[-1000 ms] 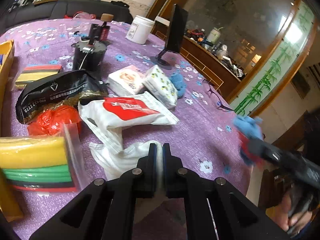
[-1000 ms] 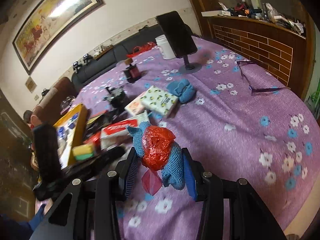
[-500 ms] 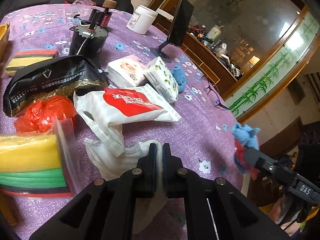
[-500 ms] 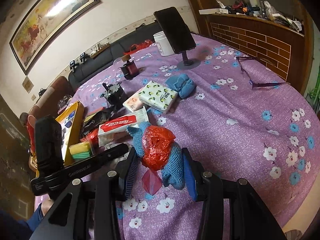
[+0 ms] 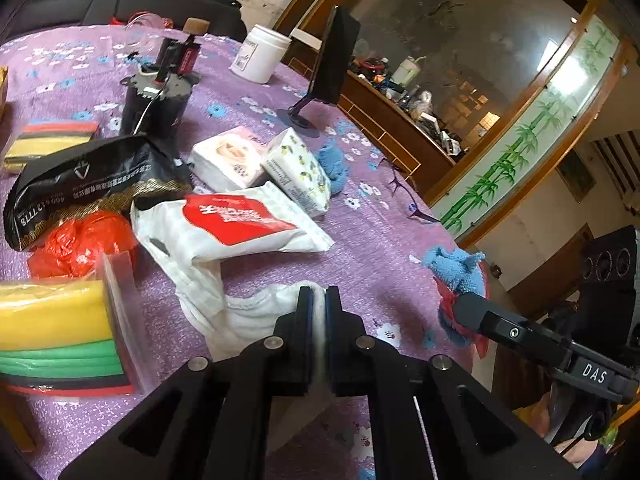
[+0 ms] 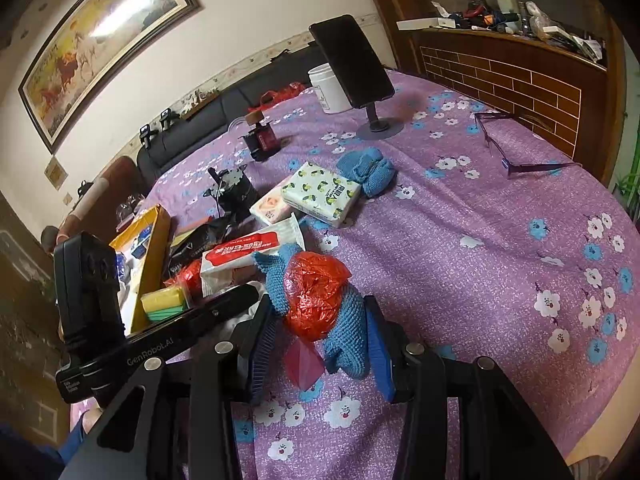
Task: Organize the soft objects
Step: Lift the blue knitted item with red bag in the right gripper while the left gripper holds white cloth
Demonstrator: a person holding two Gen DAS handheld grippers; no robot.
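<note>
My right gripper (image 6: pixel 320 308) is shut on a blue knitted piece (image 6: pixel 344 320) wrapped around a crumpled red plastic bag (image 6: pixel 316 300), held above the purple flowered tablecloth (image 6: pixel 480 260). The left wrist view shows the same bundle (image 5: pixel 456 268) at the right gripper's (image 5: pixel 460 304) tip, off to the right. My left gripper (image 5: pixel 316 296) is shut, with white cloth (image 5: pixel 248 316) pinched between its pads; the cloth trails leftwards on the table. A second blue knitted piece (image 6: pixel 368 168) lies by the tissue packs.
Two tissue packs (image 5: pixel 296 168), a white pack with a red label (image 5: pixel 236 224), a black bag (image 5: pixel 88 180), a red bag (image 5: pixel 80 240) and bagged sponges (image 5: pixel 56 328) crowd the left. A phone on a stand (image 6: pixel 356 64), white jar (image 6: pixel 326 88), glasses (image 6: pixel 516 152) and yellow box (image 6: pixel 152 248) stand farther off.
The left wrist view has tipped slightly, so the table items sit lower and the right gripper's bundle appears nearer. Both grips are unchanged.
</note>
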